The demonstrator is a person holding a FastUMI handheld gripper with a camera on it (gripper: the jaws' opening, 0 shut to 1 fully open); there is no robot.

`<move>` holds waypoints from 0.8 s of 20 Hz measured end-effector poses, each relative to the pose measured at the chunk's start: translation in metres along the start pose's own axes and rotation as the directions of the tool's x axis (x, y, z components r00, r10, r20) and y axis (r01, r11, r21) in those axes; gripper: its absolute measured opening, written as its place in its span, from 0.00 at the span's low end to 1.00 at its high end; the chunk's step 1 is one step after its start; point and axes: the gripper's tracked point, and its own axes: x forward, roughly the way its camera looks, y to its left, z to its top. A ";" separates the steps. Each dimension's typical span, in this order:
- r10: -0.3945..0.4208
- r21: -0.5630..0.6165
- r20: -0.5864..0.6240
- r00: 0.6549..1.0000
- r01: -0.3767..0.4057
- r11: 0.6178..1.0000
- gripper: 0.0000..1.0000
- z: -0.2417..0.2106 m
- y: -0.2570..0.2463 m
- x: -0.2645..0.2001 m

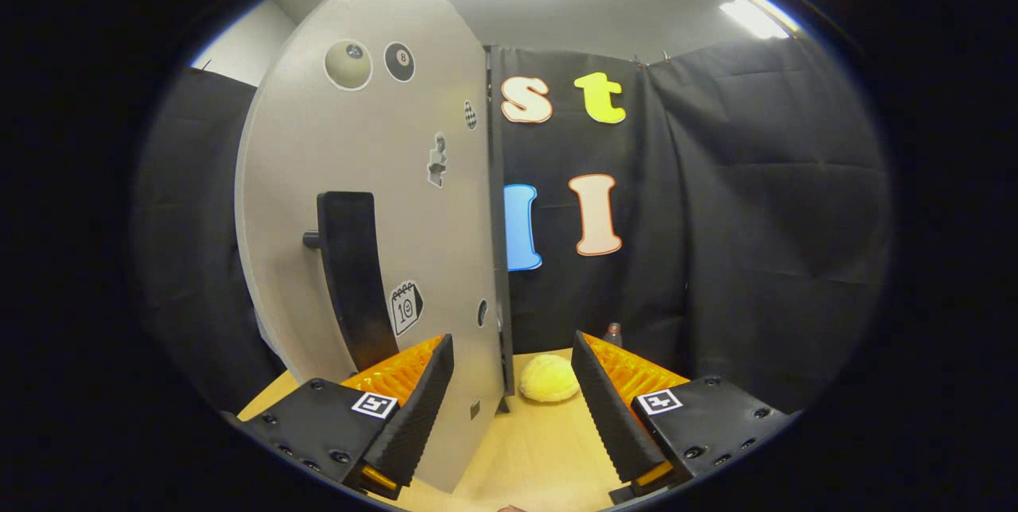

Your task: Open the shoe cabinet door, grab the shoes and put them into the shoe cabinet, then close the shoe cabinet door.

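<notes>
Gripper [513, 385] wide open, holding nothing. Cabinet door [358, 178] fills the left-centre of frame, its free edge running down between the fingers, closer to the left one; black handle [350, 273] mid-left. Yellow fluffy shoe [549, 378] on the wooden tabletop [533, 456], lower centre, just ahead between the fingers, right of the door edge.

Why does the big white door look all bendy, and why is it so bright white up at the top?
In the gripper view the fisheye lens bows straight edges, so the flat cabinet door bulges; ceiling lights wash out to white glare up top; the black handle, the yellow slipper and the open gripper look sharp, not blurred.
</notes>
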 end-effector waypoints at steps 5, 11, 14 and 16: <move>0.051 -0.027 -0.022 0.998 -0.052 0.998 0.94 -0.004 0.046 0.022; 0.189 -0.050 -0.046 0.981 -0.191 0.980 0.95 -0.007 0.127 0.049; 0.290 -0.031 -0.053 0.956 -0.292 0.956 0.95 -0.010 0.169 0.057; 0.331 -0.037 -0.060 0.942 -0.333 0.942 0.96 -0.009 0.184 0.055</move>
